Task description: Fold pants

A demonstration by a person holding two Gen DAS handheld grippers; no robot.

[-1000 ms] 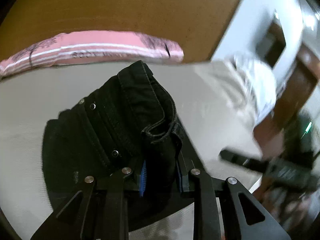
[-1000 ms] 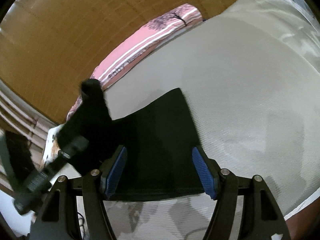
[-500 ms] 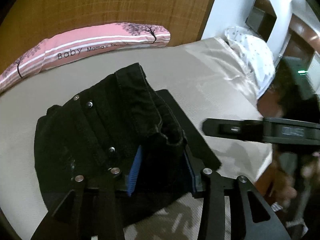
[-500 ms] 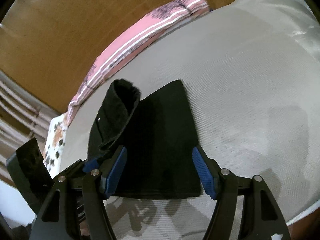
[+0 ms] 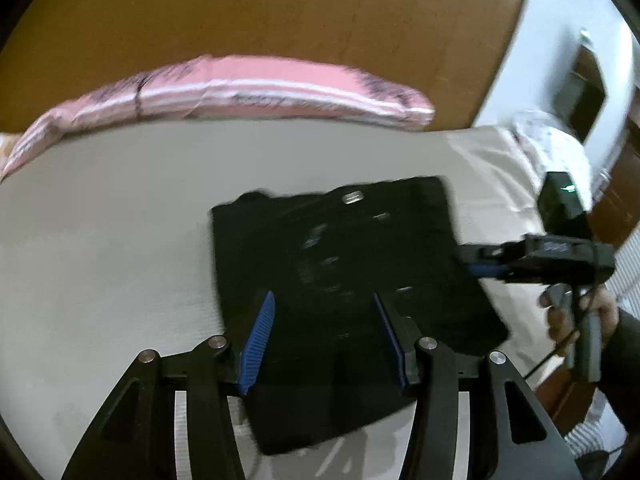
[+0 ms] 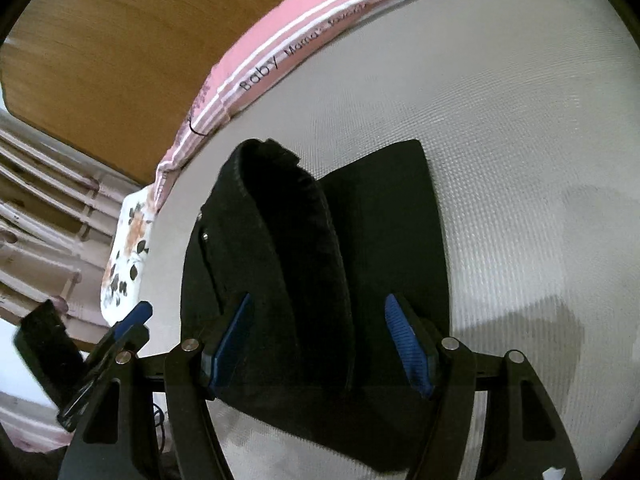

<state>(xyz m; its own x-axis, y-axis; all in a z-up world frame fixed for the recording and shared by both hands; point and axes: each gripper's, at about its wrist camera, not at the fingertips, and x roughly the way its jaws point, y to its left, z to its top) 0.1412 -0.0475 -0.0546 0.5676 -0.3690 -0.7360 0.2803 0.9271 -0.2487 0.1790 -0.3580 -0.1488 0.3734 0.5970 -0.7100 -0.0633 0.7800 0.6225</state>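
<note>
Left wrist view, blurred. At far left we see the beige bed surface (image 5: 104, 240), with a long pink striped pillow (image 5: 240, 88) along its far edge against a brown wooden headboard (image 5: 260, 8). In the middle the black pants (image 5: 340, 264) lie folded into a rough rectangle on the bed. The left gripper (image 5: 324, 336) hangs over their near edge, its jaws opening; the blue pads (image 5: 258, 332) stand apart and do not press the cloth under them. At right the right gripper (image 5: 484, 268) reaches toward the far-right side of the pants, carried by a hand (image 5: 580, 316); whether it touches the cloth we cannot tell.

Right wrist view. At lower left, the left gripper (image 6: 124, 328) shows just off the pants' left edge. In the middle, the pants (image 6: 316, 264) lie on the bed surface (image 6: 520, 128), one thick fold raised along the middle. The right gripper (image 6: 318, 344) hovers over the near edge with jaws wide apart, gripping nothing. The pillow (image 6: 304, 36) reads "Baby".
</note>
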